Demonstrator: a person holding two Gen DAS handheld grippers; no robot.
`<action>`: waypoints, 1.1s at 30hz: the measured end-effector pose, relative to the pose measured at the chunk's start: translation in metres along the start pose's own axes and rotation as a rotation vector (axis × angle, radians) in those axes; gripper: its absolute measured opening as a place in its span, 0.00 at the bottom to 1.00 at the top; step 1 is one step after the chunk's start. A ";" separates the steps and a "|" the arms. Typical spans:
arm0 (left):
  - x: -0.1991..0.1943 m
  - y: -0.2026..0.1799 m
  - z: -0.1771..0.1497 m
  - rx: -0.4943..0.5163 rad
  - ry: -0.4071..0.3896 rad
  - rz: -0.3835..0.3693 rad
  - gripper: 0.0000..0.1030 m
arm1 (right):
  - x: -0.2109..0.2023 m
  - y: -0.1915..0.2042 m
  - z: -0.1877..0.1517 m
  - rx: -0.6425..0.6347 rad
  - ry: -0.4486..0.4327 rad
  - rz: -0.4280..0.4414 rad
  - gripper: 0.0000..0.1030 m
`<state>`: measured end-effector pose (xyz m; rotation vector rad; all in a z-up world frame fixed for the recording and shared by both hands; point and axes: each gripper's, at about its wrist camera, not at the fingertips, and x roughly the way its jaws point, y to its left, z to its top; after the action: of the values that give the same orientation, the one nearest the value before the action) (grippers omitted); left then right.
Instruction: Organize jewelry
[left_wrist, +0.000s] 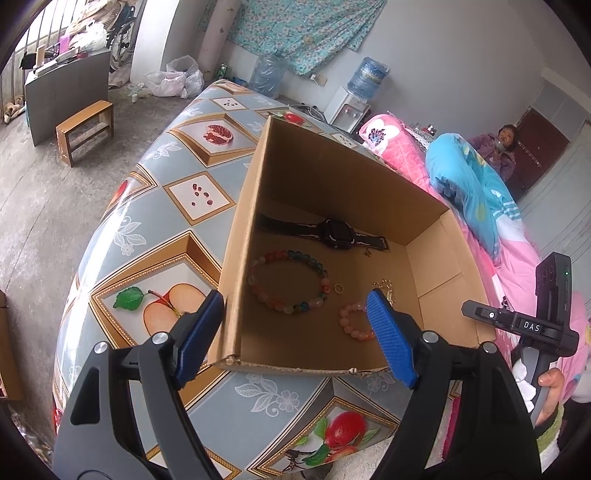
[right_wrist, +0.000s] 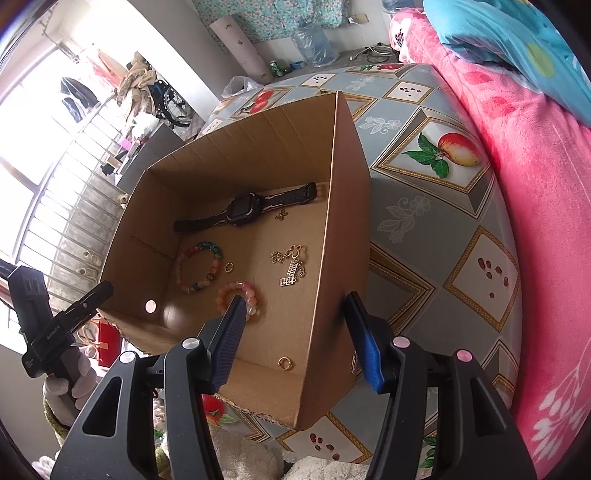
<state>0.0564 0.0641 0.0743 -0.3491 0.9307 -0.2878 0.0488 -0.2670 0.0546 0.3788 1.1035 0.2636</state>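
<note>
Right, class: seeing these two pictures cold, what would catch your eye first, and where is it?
First the open cardboard box on the fruit-patterned tablecloth, each gripper straddling a side wall with jaws open. Inside, a black watch lies along the far wall, with a multicoloured bead bracelet nearer.

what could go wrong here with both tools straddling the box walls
1. Each open tool, left tool and right tool, straddles a wall of the cardboard box; closing or lifting could tip the box and scatter the small gold charms.
2. A finger might snag the pink bead bracelet.
</note>
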 end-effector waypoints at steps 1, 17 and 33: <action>-0.001 0.000 -0.002 0.002 0.002 0.000 0.73 | -0.001 0.000 -0.002 0.000 0.001 0.001 0.54; -0.016 -0.010 -0.028 0.007 0.038 -0.058 0.73 | -0.009 -0.017 -0.006 0.024 0.000 0.001 0.55; -0.075 -0.021 -0.044 0.127 -0.205 -0.062 0.79 | -0.071 -0.005 -0.033 -0.075 -0.255 -0.019 0.55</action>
<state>-0.0244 0.0670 0.1132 -0.2850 0.6977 -0.3589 -0.0116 -0.2941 0.0975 0.3252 0.8436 0.2317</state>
